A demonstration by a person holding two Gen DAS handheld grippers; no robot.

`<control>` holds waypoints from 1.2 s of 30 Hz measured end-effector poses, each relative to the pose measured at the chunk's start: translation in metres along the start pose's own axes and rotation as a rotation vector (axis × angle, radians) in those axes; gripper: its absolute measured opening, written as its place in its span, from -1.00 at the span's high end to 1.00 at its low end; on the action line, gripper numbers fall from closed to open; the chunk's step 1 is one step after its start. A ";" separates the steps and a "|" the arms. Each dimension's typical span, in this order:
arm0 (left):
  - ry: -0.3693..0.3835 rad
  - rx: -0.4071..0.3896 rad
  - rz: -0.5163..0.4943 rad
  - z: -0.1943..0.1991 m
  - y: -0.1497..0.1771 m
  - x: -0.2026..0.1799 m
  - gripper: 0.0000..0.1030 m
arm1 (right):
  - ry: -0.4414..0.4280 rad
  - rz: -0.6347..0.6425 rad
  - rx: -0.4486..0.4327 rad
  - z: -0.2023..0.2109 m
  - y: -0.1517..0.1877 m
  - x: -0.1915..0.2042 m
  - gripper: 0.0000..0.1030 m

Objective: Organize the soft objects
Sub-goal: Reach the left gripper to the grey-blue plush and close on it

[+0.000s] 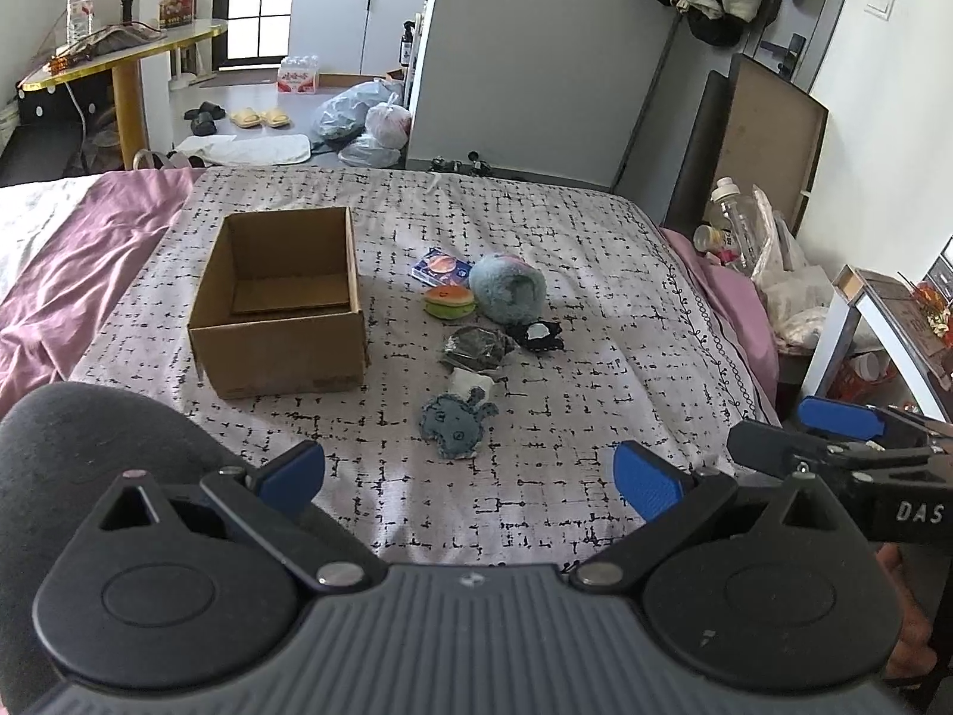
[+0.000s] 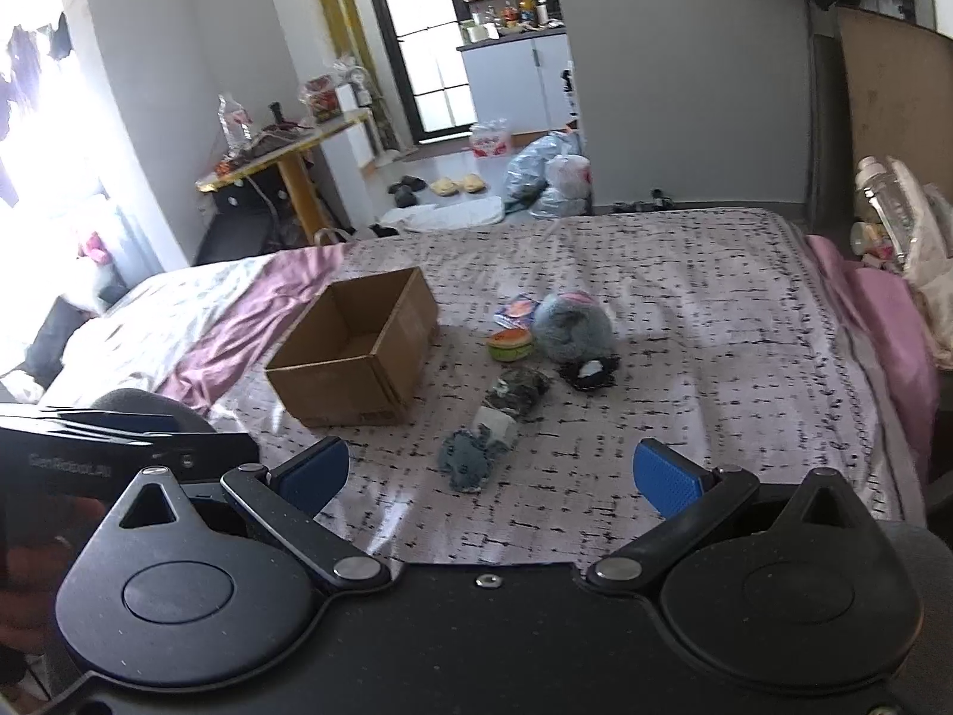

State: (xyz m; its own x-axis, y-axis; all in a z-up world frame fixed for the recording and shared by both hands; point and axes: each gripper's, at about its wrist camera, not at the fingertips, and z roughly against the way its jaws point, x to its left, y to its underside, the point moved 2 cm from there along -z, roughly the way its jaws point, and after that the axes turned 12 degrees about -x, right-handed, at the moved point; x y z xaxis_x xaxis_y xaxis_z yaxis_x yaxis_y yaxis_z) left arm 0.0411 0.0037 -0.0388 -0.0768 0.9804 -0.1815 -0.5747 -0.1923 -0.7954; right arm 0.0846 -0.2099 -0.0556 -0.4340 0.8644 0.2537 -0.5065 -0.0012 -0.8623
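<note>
An open, empty cardboard box (image 1: pixel 280 304) (image 2: pixel 357 348) sits on the patterned bed cover. To its right lie several soft items: a fluffy blue-grey plush ball (image 1: pixel 507 288) (image 2: pixel 572 326), an orange-green plush (image 1: pixel 449 302) (image 2: pixel 510 344), a dark wrapped bundle (image 1: pixel 476 348) (image 2: pixel 517 390), a black-white toy (image 1: pixel 539 334) (image 2: pixel 588 373), a white piece (image 1: pixel 470 382) (image 2: pixel 495 422), a blue-grey flat plush (image 1: pixel 455 423) (image 2: pixel 467 457). My left gripper (image 1: pixel 470 473) is open and empty, near the front of the bed. My right gripper (image 2: pixel 491 476) is open and empty, just short of the flat plush.
A blue printed packet (image 1: pixel 439 267) lies behind the plush ball. A dark round cushion (image 1: pixel 89 435) is at my left. Pink bedding (image 1: pixel 71 250) lies left of the box. Bottles and bags (image 1: pixel 750 238) crowd the bed's right edge. My right gripper also shows in the left wrist view (image 1: pixel 792 438).
</note>
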 end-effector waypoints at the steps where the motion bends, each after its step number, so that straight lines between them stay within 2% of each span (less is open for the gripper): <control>1: 0.003 0.001 0.002 -0.003 0.000 0.000 -0.99 | -0.007 -0.003 -0.001 -0.002 0.001 -0.001 -1.00; 12: 0.021 0.032 0.027 -0.045 0.002 -0.001 -0.95 | -0.024 -0.117 0.039 -0.040 0.009 -0.028 -0.91; 23: -0.019 0.078 0.022 -0.095 0.005 -0.002 -0.94 | -0.010 -0.242 0.089 -0.080 0.020 -0.059 -0.83; 32: -0.056 0.179 0.040 -0.148 0.015 -0.004 -0.84 | -0.007 -0.318 0.147 -0.119 0.027 -0.078 -0.83; 36: -0.068 0.199 0.025 -0.164 0.017 -0.007 -0.84 | -0.033 -0.365 0.145 -0.132 0.027 -0.084 -0.83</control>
State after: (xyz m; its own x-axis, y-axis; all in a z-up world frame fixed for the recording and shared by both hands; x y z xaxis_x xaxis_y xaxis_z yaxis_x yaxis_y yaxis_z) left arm 0.1660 -0.0133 -0.1459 -0.1436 0.9774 -0.1549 -0.7209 -0.2106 -0.6603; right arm 0.2060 -0.2163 -0.1585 -0.2283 0.8047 0.5480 -0.7310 0.2301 -0.6424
